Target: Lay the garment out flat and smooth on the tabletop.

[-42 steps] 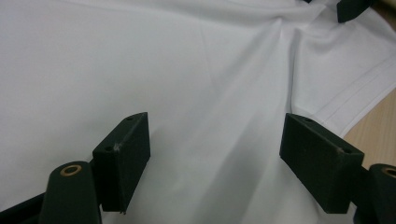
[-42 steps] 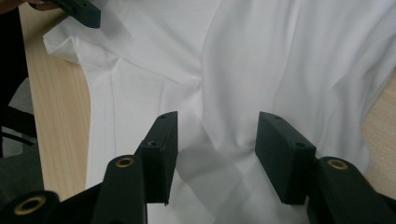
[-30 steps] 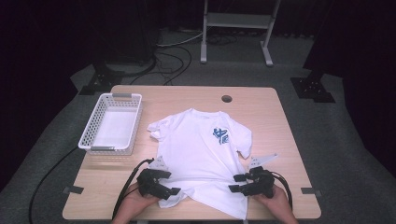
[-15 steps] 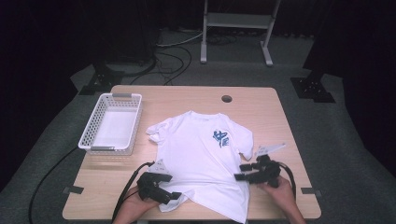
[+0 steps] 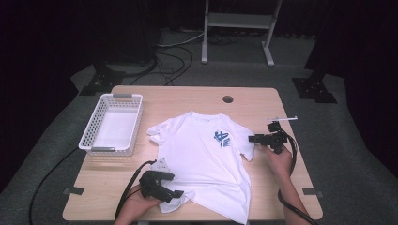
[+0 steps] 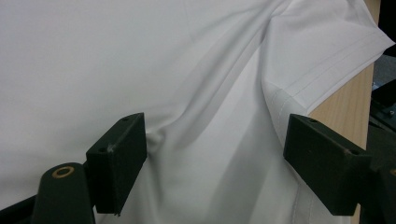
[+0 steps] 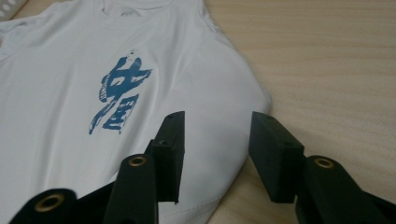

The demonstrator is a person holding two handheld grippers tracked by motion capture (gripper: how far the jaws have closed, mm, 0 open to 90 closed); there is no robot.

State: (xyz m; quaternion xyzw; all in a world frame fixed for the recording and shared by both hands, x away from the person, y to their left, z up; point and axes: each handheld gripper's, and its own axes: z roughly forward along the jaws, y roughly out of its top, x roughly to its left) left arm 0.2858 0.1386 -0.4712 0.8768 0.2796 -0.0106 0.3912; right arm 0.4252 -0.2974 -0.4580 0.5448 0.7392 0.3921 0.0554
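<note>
Evidently the work in hand is laying out or folding the white shirt (image 5: 206,161), which lies flat on the table (image 5: 183,96) to the right of the basket (image 5: 112,124), collar toward the far edge, its blue print (image 5: 221,138) facing up.

At the shirt's near left corner the left gripper (image 5: 177,193) rests low on the hem. Seen along its own jaws, they stand wide apart, one on either side of a soft ridge of cloth (image 6: 196,126), and the pads do not press it. That placing looks meant to pin or gather the hem while the other hand works.

At the shirt's right sleeve (image 5: 247,151) the right gripper (image 5: 251,138) points in toward the print. Its jaws have just been closing and are now part open. In the right gripper view the sleeve's edge (image 7: 233,154) lies below and between them, but nothing is pinched. I judge this as lining up for a hold on that sleeve, perhaps to fold it in over the body.

The basket, left of the shirt, holds nothing I can see.
</note>
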